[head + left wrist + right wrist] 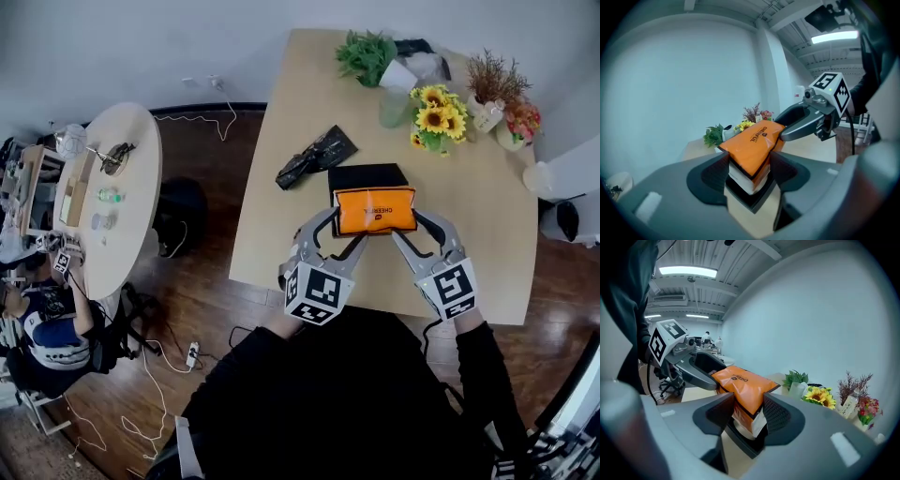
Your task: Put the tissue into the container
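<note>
Holding the tissue pack (pixel 375 210) two-handed
The left hand-held gripper (pixel 334 225) and right hand-held gripper (pixel 413 223) are pinching opposite ends, steadying it level over the black container (pixel 366 175).

Black container (pixel 366 174) being mostly covered by orange tissue pack (pixel 375 209); only far rim being shown in head view. Pack's corners being hidden inside clamped jaws of left hand-held gripper (pixel 343 234) and right hand-held gripper (pixel 411 231). Person's hands being concealed under marker cubes. Small items on round table (pixel 131 187) being rendered too small for naming. Seated person (pixel 47 328) at left edge and white object (pixel 567 173) at right edge being cut off.
</note>
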`<state>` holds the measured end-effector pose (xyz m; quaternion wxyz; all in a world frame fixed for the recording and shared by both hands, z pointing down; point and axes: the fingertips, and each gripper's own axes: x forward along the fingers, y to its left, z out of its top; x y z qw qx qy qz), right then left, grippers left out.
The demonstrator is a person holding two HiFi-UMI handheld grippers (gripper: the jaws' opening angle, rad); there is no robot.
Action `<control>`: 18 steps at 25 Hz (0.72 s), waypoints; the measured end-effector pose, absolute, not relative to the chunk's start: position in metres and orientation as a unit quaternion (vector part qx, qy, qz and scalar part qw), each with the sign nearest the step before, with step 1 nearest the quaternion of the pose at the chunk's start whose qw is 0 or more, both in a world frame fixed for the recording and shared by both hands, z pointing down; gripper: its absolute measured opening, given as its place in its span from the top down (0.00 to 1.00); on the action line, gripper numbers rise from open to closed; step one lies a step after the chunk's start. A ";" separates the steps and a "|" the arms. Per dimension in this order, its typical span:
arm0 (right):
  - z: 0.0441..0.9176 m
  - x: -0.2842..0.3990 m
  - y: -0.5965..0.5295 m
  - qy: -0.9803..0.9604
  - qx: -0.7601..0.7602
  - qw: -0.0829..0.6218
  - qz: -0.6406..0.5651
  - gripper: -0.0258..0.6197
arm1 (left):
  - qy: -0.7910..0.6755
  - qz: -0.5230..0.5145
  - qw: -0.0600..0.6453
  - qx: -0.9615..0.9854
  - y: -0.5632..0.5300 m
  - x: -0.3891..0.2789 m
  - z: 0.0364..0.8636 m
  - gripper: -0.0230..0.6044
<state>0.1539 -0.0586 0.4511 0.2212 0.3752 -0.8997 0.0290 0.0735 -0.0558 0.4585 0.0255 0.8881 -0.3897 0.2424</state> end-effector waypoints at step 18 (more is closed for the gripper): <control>0.487 0.165 -0.080 -0.909 0.345 0.226 0.061 0.66 | -0.393 0.275 0.071 0.875 -0.075 0.085 0.493 0.55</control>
